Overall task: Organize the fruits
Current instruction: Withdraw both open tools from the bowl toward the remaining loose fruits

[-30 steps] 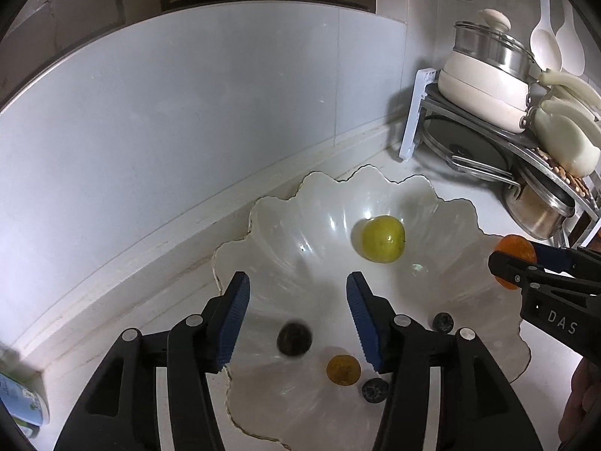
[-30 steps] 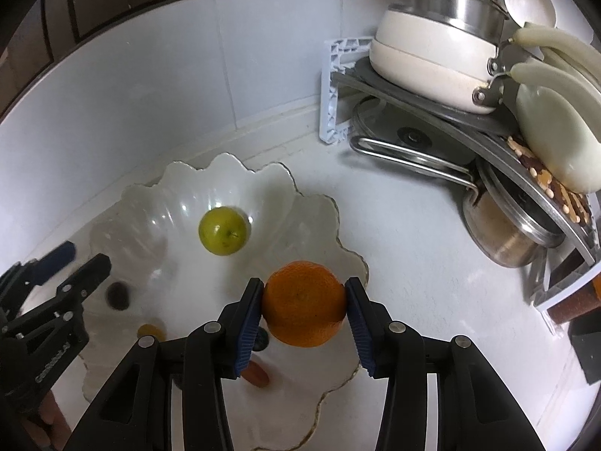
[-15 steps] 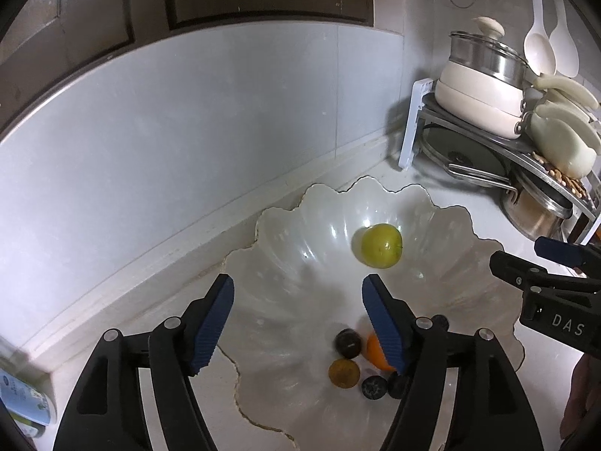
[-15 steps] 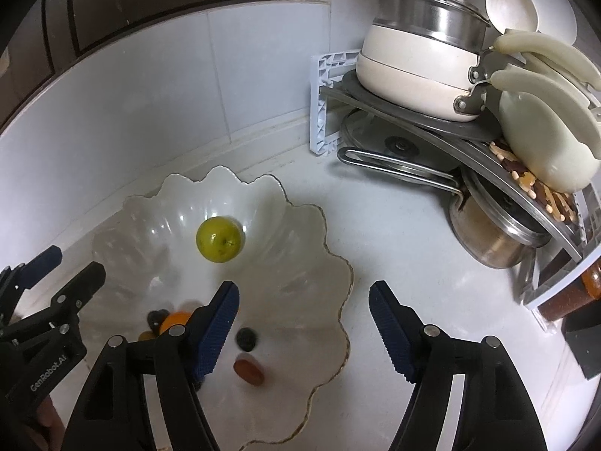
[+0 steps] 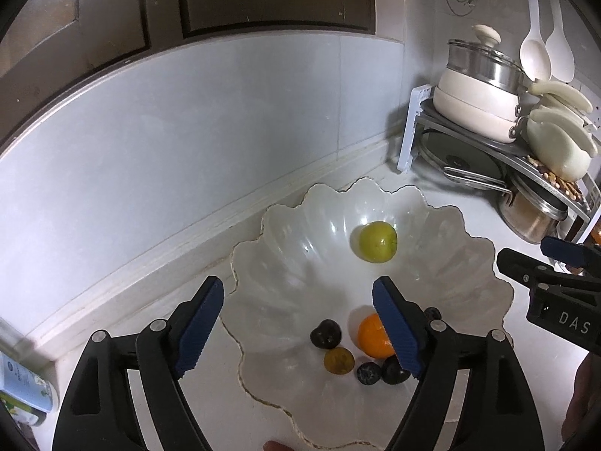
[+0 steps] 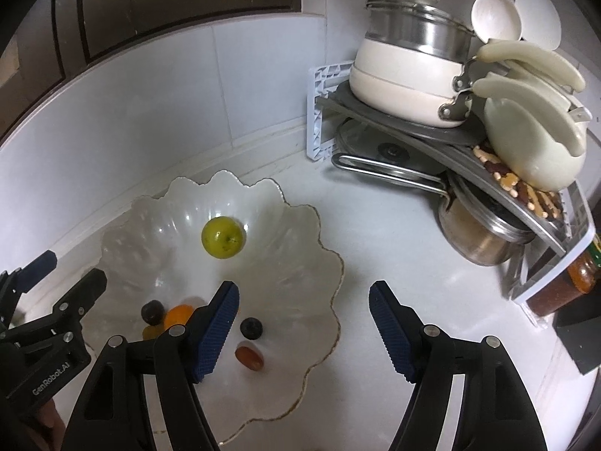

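A white scalloped bowl (image 5: 300,263) sits on the counter; it also shows in the right wrist view (image 6: 293,263). In it lie a green round fruit (image 5: 377,241) (image 6: 223,242), an orange (image 5: 372,336) (image 6: 179,315), and several small dark and amber fruits (image 5: 326,334) (image 6: 251,327). My left gripper (image 5: 298,325) is open and empty, above the bowl's near-left side. My right gripper (image 6: 304,332) is open and empty, above the bowl's right rim; it shows at the right edge of the left wrist view (image 5: 556,278).
A rack (image 6: 432,139) in the right corner holds a lidded pot (image 6: 413,60), pans, lids and white ladles. A steel pot (image 6: 484,233) and a sauce bottle (image 6: 563,285) stand under it. The tiled wall runs behind the bowl. A carton (image 5: 22,383) is at far left.
My right gripper opened and let the orange drop into the bowl, where it rests among the small fruits. Both grippers opened wider and drew back and up from the bowl.
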### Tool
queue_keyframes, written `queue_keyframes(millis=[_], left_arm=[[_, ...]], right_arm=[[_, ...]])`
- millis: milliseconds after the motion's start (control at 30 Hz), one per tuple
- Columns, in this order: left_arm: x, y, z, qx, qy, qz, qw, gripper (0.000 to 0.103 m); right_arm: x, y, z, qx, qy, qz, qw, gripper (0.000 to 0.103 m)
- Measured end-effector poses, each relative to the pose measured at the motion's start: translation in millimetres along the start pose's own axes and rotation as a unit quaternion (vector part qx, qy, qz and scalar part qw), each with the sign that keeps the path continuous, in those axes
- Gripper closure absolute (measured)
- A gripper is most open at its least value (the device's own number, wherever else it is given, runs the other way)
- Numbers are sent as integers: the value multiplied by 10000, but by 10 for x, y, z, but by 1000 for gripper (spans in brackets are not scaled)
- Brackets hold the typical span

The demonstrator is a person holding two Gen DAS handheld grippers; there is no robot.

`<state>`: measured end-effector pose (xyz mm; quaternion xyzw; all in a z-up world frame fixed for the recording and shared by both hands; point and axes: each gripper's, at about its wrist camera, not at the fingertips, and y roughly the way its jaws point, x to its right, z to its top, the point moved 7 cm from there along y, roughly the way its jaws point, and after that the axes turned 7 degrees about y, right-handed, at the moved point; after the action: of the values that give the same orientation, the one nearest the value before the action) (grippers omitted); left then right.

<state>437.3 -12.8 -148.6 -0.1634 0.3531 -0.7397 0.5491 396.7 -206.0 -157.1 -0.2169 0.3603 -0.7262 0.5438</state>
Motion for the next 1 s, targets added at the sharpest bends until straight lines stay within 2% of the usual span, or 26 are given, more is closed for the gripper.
queue_keyframes(millis=[400, 1000], left_arm=[[7, -266, -26, 162, -39, 142, 9998, 18], [-69, -705, -374, 330, -188, 419, 9984, 18]], right_arm=[[52, -281, -15, 224, 138, -34, 9996, 30], [84, -692, -374, 503, 231, -149, 9984, 30]])
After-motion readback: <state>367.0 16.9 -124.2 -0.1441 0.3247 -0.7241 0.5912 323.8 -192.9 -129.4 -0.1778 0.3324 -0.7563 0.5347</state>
